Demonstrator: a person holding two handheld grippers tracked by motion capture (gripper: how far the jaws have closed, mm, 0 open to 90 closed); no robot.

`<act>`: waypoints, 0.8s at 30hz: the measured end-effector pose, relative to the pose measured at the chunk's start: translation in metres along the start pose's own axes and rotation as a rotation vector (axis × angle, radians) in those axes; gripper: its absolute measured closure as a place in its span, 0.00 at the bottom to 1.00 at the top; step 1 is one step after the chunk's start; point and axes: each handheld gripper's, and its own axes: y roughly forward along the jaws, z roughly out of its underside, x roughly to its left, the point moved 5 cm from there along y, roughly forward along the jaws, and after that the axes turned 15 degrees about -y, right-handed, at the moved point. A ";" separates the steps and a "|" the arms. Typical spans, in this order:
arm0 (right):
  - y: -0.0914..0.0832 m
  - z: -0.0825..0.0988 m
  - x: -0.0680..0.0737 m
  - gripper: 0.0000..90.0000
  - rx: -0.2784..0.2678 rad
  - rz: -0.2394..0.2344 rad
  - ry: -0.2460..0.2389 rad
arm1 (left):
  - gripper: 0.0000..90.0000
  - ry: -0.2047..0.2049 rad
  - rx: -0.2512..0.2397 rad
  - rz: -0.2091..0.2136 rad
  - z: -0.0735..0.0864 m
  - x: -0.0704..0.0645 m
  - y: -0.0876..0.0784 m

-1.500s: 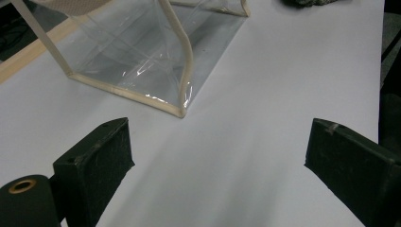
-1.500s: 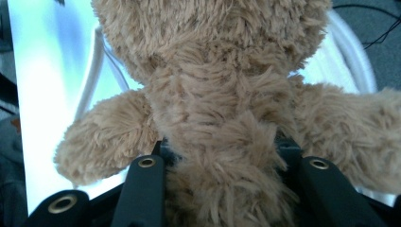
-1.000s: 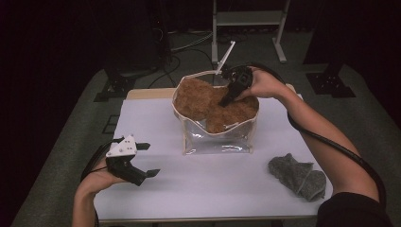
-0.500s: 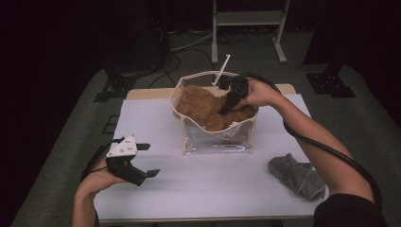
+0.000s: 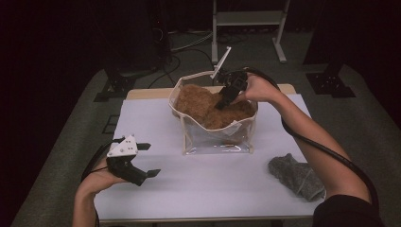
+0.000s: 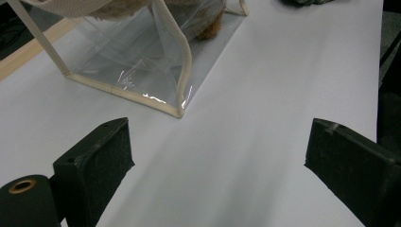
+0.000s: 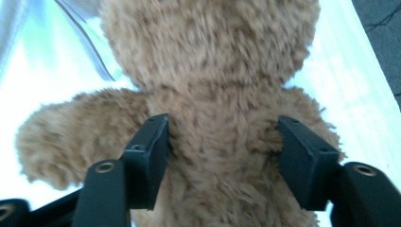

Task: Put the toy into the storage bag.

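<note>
Lying inside clear bag [image 5: 215, 139], brown teddy bear [image 5: 203, 106] fills it.

Fuzzy plush bear [image 7: 208, 71] — glossy clear-plastic bag [image 6: 142, 61]

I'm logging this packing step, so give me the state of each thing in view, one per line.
Clear bag: upright on the table, top open.
Plush bear: inside the bag, rising above its rim.
Right gripper: jaws have just been opening, pads at the bear's sides with the bear between them.
Left gripper: open, empty, low over the table.
Grey cloth: crumpled, lying apart near the table's right edge.
</note>
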 end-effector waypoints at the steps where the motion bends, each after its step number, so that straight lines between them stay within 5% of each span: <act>1: 0.001 0.000 0.000 0.54 0.004 0.009 0.001 | 0.08 0.001 0.002 -0.001 0.000 0.000 0.000; 6: 0.011 0.005 0.002 0.75 0.029 -0.005 0.014 | 0.08 0.002 -0.002 0.001 -0.001 -0.001 0.000; 13: 0.022 0.018 0.003 0.82 0.058 -0.054 0.049 | 0.08 0.003 -0.001 0.001 -0.001 -0.001 0.000; 18: 0.022 0.021 0.005 0.82 0.053 -0.053 0.051 | 0.08 0.009 0.001 0.001 -0.001 -0.002 0.001; 24: 0.001 0.018 0.001 0.61 -0.011 -0.002 0.077 | 0.08 0.011 -0.001 -0.001 -0.001 -0.002 0.000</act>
